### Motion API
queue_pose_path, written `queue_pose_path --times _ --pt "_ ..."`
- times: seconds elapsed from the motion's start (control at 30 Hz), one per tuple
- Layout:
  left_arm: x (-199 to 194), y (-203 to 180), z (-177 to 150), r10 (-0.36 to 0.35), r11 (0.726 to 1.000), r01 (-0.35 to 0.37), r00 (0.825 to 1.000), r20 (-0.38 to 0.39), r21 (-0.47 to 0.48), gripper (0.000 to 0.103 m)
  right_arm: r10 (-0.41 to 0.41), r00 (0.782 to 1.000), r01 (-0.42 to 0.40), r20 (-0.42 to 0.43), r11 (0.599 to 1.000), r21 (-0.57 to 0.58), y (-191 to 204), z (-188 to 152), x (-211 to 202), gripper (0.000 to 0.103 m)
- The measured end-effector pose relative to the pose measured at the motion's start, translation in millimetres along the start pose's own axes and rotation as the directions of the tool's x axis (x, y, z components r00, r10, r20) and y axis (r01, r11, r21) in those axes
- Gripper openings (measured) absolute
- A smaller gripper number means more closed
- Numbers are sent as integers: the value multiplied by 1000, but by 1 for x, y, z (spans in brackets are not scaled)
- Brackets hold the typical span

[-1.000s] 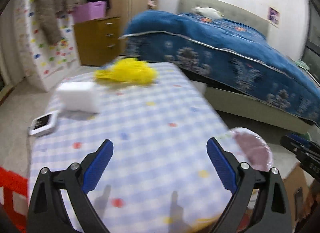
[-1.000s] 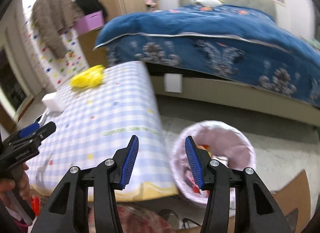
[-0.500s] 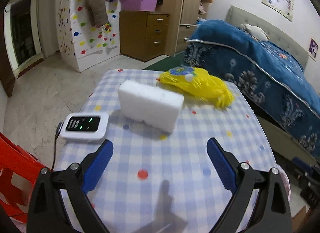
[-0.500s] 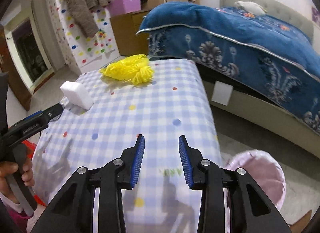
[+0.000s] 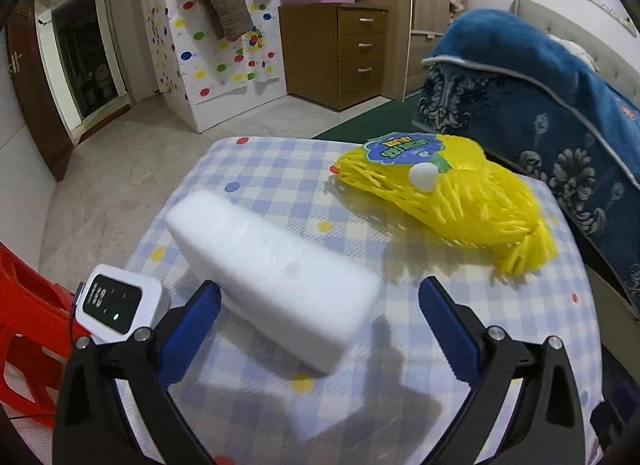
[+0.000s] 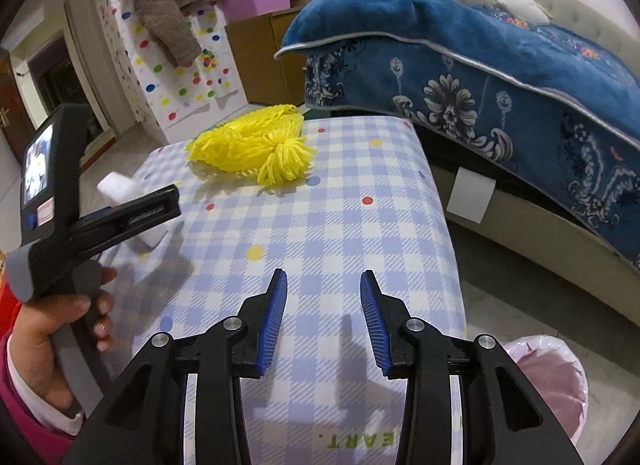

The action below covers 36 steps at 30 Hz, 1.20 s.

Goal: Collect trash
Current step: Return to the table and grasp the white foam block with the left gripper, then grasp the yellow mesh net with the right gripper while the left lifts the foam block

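A white foam block (image 5: 272,277) lies on the checked tablecloth (image 5: 400,345), its near end between the wide-apart fingers of my left gripper (image 5: 320,287); the pads are not pressing on it. Behind it lies a yellow net bag (image 5: 448,201) with a blue and green label. In the right wrist view my right gripper (image 6: 324,275) hangs over the cloth's near part with its jaws opening and nothing between them. The yellow net bag (image 6: 256,145) is far ahead of it. To the left, a hand (image 6: 60,325) holds the left gripper (image 6: 148,213) at the foam block (image 6: 116,187).
A pink-lined trash bin (image 6: 548,377) stands on the floor by the table's right corner. A white device (image 5: 116,301) with a green light sits at the table's left edge, above a red plastic frame (image 5: 28,305). A bed with a blue cover (image 6: 480,65) runs along the right.
My left gripper has swung left and closed in on the foam block, which now reaches between its fingers. My right gripper has swung from the bin to over the table, jaws narrower than before.
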State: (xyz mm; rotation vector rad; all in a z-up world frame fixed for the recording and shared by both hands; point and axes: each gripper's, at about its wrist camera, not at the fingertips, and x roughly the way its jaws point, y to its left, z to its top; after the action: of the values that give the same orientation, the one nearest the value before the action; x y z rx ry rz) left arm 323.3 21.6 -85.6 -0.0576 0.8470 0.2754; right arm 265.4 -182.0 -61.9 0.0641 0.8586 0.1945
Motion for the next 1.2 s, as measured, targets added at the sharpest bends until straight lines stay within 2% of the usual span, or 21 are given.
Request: queue_pose_path --times 0.07,0.2,0.23,0.3,0.33,0.37,0.47,0.53,0.6,0.67,0.77,0.9,1.03,1.07,1.1,1.13,1.2 --pt "2 0 0 29 1000 -29 1000 7 7 95 3 1000 -3 -6 1000 3 -1 -1 3 40" --pt "-4 9 -3 11 1000 -12 1000 23 21 63 5 1000 -5 -17 1000 12 -1 -6 4 40" --pt "-8 16 -4 -27 999 26 999 24 20 62 5 1000 -5 -18 1000 11 0 -6 2 40" --pt "-16 27 -7 -75 997 75 997 31 15 52 6 1000 -6 -15 1000 10 2 -7 -1 40" --pt "-27 38 -11 -138 990 137 989 48 8 51 7 1000 -7 -12 1000 9 4 -6 -3 40" --pt "-33 43 -14 -170 985 170 984 59 9 50 8 1000 -8 -11 1000 8 6 -6 -4 40" --pt "-58 63 -25 -298 955 296 951 86 30 48 17 1000 -17 -7 1000 3 14 -5 -8 40" --pt "-70 74 -31 -351 936 349 931 94 37 47 21 1000 -21 -7 1000 -6 22 -4 -8 42" --pt "-80 82 -35 -395 919 393 913 99 45 47 26 1000 -27 -7 1000 -16 29 0 -6 51" --pt "-89 90 -36 -420 907 415 900 111 65 47 34 999 -34 -6 999 -28 37 5 -4 52" --pt "-97 97 -31 -415 910 407 900 133 84 47 41 999 -41 1 998 -47 47 18 1 53" --pt "-94 101 -15 -400 916 390 904 153 91 47 55 998 -54 16 997 -47 54 43 13 69" --pt "-85 102 -4 -384 923 374 910 156 95 48 62 997 -59 51 997 -47 60 75 30 75" --pt "-81 102 0 -380 924 369 912 156 96 48 58 997 -56 57 998 -38 60 85 36 74" --pt "-78 102 2 -376 926 365 913 155 98 48 53 997 -51 61 998 -30 59 92 42 68" --pt "-73 99 6 -370 928 358 916 154 101 48 46 997 -45 64 999 -22 58 100 49 53" --pt "-67 96 11 -364 930 351 919 149 105 48 25 998 -24 56 1000 -10 56 117 68 48"
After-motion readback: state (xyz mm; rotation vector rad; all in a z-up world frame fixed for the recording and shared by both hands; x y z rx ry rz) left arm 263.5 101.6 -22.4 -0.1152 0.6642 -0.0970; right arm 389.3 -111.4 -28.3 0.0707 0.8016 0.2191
